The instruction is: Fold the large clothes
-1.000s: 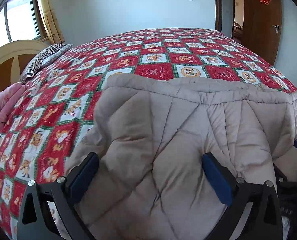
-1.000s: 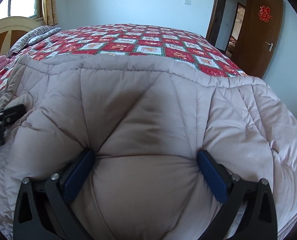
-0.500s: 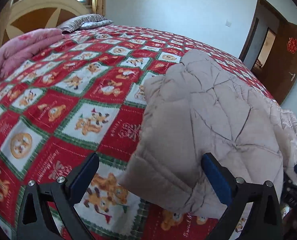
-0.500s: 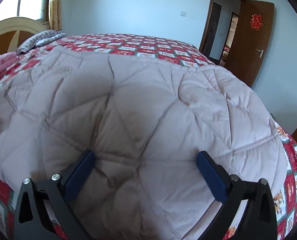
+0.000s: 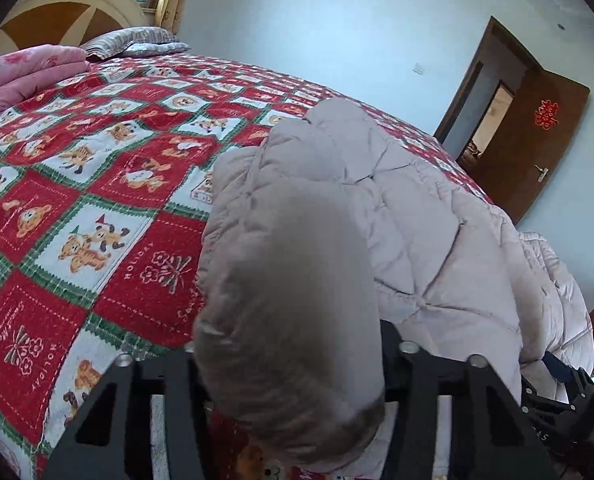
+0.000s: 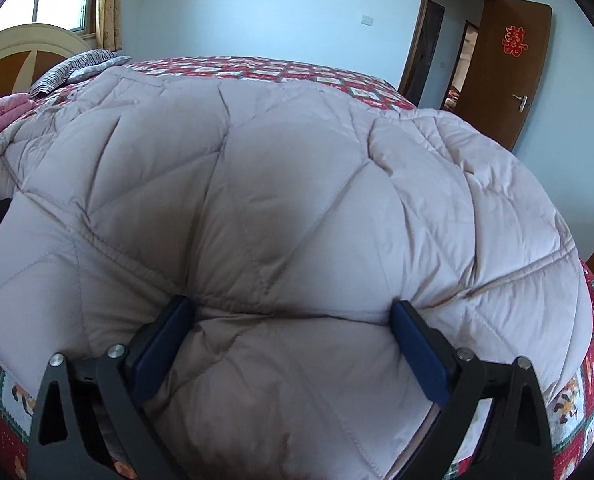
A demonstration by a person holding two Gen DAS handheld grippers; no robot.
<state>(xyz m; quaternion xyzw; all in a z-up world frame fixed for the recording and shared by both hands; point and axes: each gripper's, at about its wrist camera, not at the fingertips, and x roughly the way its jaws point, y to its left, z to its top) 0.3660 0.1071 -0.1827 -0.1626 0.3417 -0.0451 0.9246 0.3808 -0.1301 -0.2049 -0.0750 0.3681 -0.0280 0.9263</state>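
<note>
A large beige quilted coat [image 5: 417, 216] lies on the bed. In the left wrist view my left gripper [image 5: 289, 344] is shut on a bunched edge of the coat [image 5: 289, 300], which bulges out between the jaws and hides the pads. In the right wrist view the coat [image 6: 297, 184] fills the frame. My right gripper [image 6: 293, 332] stands wide open with the coat's padded fabric lying between its blue pads [image 6: 417, 352]. The right gripper also shows at the lower right of the left wrist view [image 5: 557, 372].
The bed has a red, white and green bear-patterned cover [image 5: 77, 208]. A pink folded blanket [image 5: 13, 76] and a striped pillow [image 5: 133, 42] lie by the headboard [image 5: 61, 12]. A brown door [image 6: 501, 64] stands open at the right.
My left gripper moved to the coat's left edge and closed on a bunch of it. My right gripper stayed wide open over the coat, which shifted a little beneath it.
</note>
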